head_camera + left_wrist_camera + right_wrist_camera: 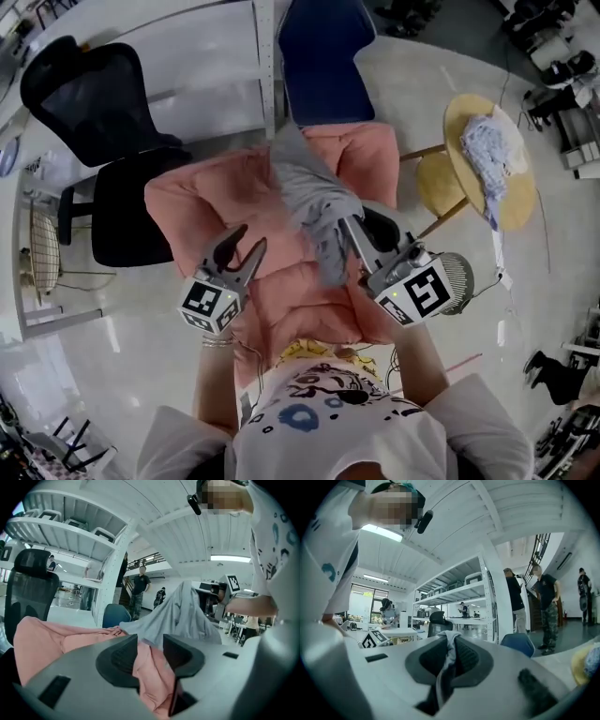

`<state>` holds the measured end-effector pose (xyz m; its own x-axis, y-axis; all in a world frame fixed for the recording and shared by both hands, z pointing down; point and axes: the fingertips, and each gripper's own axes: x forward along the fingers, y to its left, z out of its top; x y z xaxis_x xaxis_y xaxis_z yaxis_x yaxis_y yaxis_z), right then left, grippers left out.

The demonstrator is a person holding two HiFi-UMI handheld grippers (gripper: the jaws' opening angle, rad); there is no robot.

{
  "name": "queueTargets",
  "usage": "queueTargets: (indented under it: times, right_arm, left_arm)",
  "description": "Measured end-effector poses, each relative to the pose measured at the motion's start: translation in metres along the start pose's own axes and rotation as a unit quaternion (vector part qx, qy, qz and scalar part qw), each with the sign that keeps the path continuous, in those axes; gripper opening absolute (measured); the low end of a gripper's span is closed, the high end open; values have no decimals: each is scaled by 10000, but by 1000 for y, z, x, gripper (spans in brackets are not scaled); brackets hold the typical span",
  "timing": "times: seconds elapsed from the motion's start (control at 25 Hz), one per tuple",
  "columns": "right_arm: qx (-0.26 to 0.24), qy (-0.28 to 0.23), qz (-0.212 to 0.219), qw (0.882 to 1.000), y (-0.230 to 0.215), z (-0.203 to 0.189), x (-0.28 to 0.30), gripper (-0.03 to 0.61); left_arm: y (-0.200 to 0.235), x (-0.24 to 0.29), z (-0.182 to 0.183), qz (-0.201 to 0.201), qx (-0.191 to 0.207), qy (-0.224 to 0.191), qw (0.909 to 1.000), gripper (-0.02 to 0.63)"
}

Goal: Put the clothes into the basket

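Far left: a likely wire basket (42, 248). Left gripper (251, 236) wide open, gripping nothing, just over the pink garment (202, 202); keep off it. Right gripper (354, 228) clamped tight on the grey garment (314, 202), draped across the pink; lift fully clear before swinging left.

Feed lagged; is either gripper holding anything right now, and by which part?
The right gripper pinches a fold of the grey garment; the left gripper is open, holding nothing.
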<state>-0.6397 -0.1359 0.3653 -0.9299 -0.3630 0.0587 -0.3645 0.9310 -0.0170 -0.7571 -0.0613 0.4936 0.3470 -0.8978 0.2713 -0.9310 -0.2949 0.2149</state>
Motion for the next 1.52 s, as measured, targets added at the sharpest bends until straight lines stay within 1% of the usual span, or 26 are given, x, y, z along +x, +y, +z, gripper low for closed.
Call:
queueTargets:
  times: [0.04, 0.16, 0.24, 0.36, 0.48, 0.64, 0.8, 1.04, 1.16, 1.36, 1.52]
  right_arm:
    - [-32, -26, -147, 9999, -4, 4, -19, 37]
    - [-129, -96, -580, 9982, -13, 12, -78, 37]
    - [-190, -126, -776, 9967, -15, 17, -112, 38]
    - [-252, -110, -1115, 9934, -22, 21, -165, 38]
    - [-329, -96, -1549, 9873, -31, 26, -226, 38]
    - [-346, -102, -2138, 9762, -40, 26, -313, 38]
    - [-391, -22, -2670, 9629, -42, 19, -404, 38]
    - [-449, 156, -3170, 9472, -41, 6, -530, 38]
    - [-446, 234, -3347, 9410, -37, -4, -587, 38]
    - [-329, 314, -3605, 9317, -32, -19, -668, 38]
    - [-168, 343, -3931, 9187, -28, -28, -721, 38]
  left_arm:
    - [-12, 5, 3, -117, 41, -12, 9999, 166]
    - [-53, 20, 12, -561, 145, -108, 9983, 68]
    - [-77, 26, 15, -835, 226, -79, 9962, 54]
    - [-115, 39, 20, -1188, 398, -4, 9921, 54]
    - [-163, 54, 28, -1511, 551, -15, 9870, 54]
    - [-237, 72, 31, -1898, 730, 7, 9791, 54]
    - [-319, 84, 30, -2321, 932, 2, 9682, 53]
    - [-434, 95, 17, -2707, 1075, -36, 9566, 54]
    - [-486, 97, 6, -2856, 1146, -42, 9515, 54]
    - [-563, 103, -10, -3090, 1224, -10, 9431, 54]
    - [-612, 105, -12, -3380, 1370, 52, 9311, 54]
